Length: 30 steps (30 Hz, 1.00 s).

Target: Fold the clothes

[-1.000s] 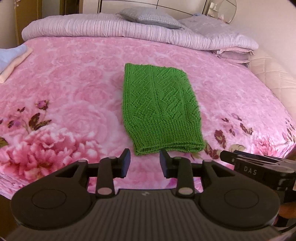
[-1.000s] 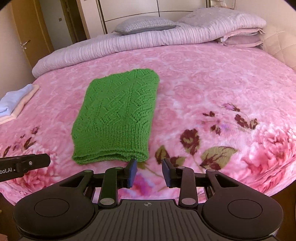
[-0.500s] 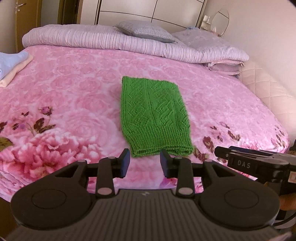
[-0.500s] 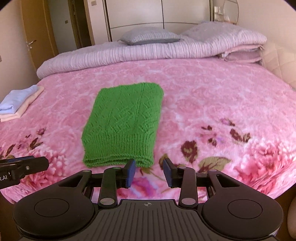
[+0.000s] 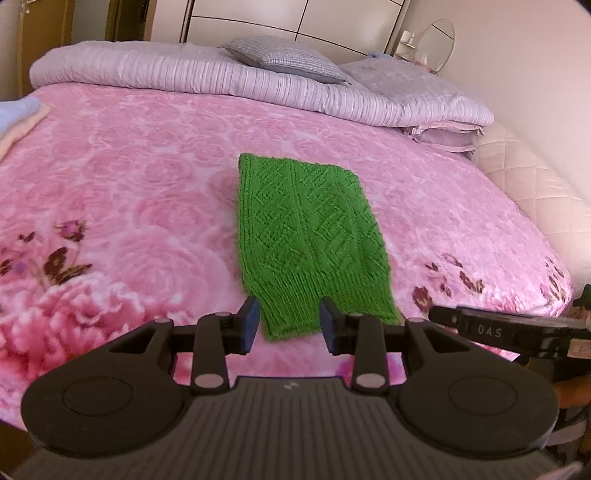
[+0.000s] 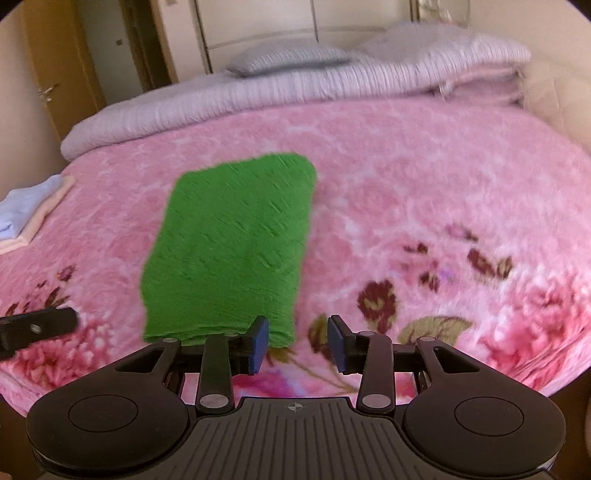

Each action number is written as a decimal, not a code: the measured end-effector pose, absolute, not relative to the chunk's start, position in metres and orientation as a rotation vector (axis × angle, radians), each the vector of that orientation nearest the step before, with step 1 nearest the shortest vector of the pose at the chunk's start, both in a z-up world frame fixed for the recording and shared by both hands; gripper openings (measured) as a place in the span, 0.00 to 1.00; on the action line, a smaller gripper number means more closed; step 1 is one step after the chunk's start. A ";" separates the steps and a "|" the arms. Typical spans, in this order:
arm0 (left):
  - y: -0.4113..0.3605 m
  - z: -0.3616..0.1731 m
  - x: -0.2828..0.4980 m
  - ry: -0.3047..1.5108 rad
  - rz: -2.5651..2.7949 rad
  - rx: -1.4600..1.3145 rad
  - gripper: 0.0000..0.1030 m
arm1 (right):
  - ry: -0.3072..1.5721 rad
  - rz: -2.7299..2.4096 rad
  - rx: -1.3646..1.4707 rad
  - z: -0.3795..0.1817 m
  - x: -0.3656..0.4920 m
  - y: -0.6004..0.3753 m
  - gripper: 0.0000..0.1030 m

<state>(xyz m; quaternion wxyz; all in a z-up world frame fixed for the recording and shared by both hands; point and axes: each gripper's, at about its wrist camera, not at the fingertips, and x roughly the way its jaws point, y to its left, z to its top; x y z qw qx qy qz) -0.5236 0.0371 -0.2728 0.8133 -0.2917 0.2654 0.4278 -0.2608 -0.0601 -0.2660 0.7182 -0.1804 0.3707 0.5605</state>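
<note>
A green knitted sweater (image 5: 306, 236) lies folded into a long rectangle on the pink floral bed cover (image 5: 129, 206). It also shows, blurred, in the right wrist view (image 6: 232, 247). My left gripper (image 5: 289, 325) is open and empty, above the sweater's near hem. My right gripper (image 6: 298, 343) is open and empty, at the sweater's near right corner, apart from it. The right gripper's finger shows at the right edge of the left wrist view (image 5: 502, 328), and the left gripper's finger shows at the left edge of the right wrist view (image 6: 37, 326).
A folded blue and peach stack (image 6: 29, 210) lies at the bed's left edge. A rolled lilac duvet (image 5: 221, 81) and pillows (image 5: 288, 59) line the head of the bed. A wardrobe (image 6: 258, 26) stands behind it. A quilted cream panel (image 5: 524, 177) borders the right side.
Both grippers pulled back from the sweater's near hem half a second ago, and have now moved forward and down toward it again. The sweater has not moved. Both stay open.
</note>
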 end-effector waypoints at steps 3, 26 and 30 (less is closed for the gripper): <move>0.069 -0.281 -0.518 0.579 0.909 -0.627 0.29 | 0.878 1.213 -0.368 -0.281 -0.235 -0.045 0.38; 0.291 -0.368 -0.431 0.581 0.774 -0.501 0.07 | 0.697 1.573 -0.342 -0.330 -0.151 0.182 0.37; 0.301 -0.376 -0.439 0.529 0.772 -0.593 0.06 | 0.815 1.544 -0.312 -0.349 -0.141 0.190 0.37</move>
